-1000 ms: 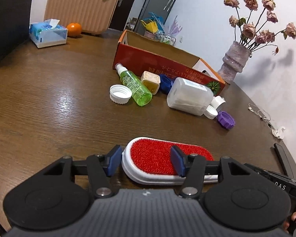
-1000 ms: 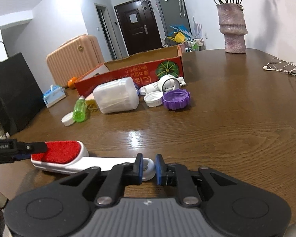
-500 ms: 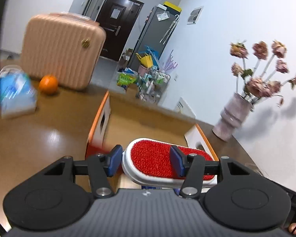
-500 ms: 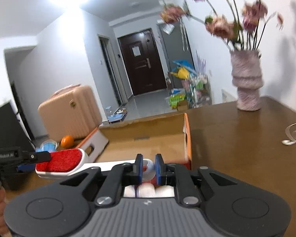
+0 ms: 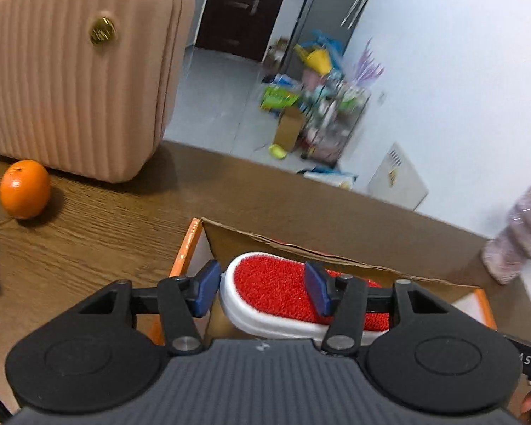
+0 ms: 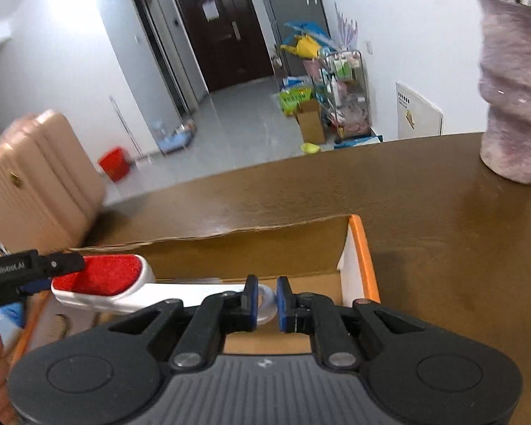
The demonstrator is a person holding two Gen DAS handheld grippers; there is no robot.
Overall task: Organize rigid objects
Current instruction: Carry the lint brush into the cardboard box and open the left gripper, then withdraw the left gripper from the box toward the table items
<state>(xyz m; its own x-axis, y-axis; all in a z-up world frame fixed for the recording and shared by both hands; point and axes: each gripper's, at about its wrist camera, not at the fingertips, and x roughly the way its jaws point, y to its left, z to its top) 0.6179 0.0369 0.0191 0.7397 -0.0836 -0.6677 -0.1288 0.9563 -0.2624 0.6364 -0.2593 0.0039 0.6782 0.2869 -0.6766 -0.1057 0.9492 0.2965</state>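
Between both grippers, the lint brush point(image 5: 283, 292) hangs over the cardboard box point(image 6: 361, 248): left gripper point(image 5: 262, 292) clamps its head, right gripper point(image 6: 267, 304) pinches the handle end. It looks light, stiff, probably smooth plastic.

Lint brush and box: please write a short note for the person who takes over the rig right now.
Left hand-held gripper: shut on the red head of the lint brush.
Right hand-held gripper: shut on the brush's white handle end.
Both hold the brush level above the open cardboard box.
Done: brush is lifted and brought over the box.
Left: lower it inside, open both grippers, pull back. Other items are out of view here.
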